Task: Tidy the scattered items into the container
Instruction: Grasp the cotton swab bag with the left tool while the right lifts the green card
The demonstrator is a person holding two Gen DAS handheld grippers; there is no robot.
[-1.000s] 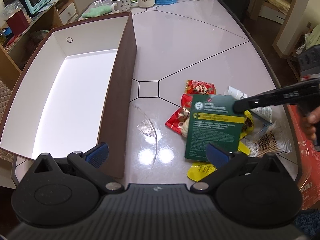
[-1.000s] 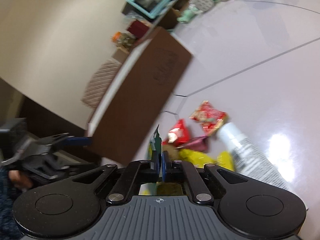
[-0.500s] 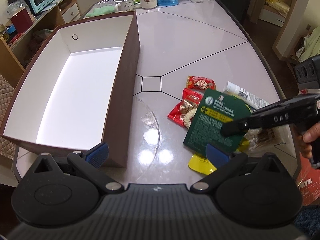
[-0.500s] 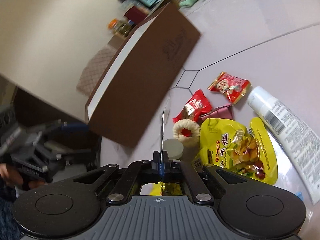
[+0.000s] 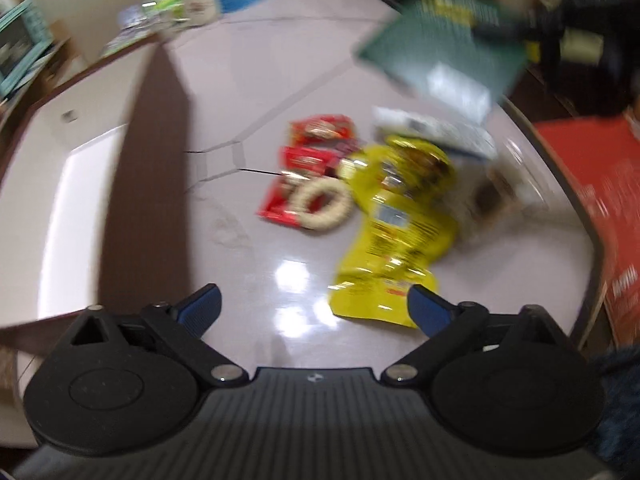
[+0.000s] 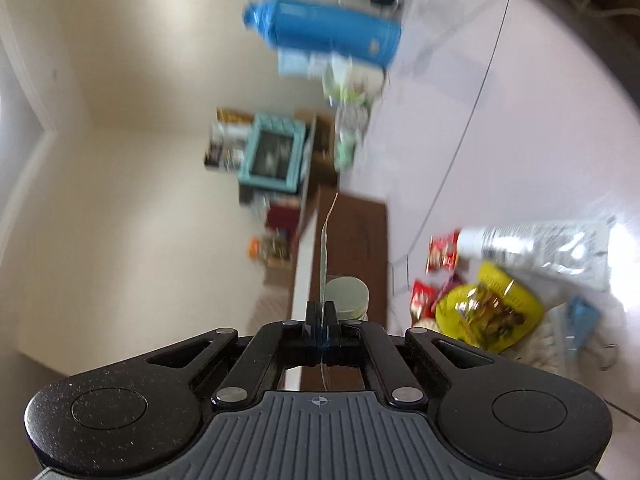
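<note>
Right gripper (image 6: 321, 322) fingers are clamped on the thin green packet (image 5: 440, 52), airborne at upper right; it should clear the brown box (image 5: 144, 184) wall at left before release, while left gripper (image 5: 316, 308) fingers stand apart, empty.

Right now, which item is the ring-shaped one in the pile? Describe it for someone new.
Start at the large brown box with a white inside; the snack pile lies to its right. The pale cream ring-shaped snack rests on the red wrappers, left of the big yellow pouch: the only round, holed item.
</note>
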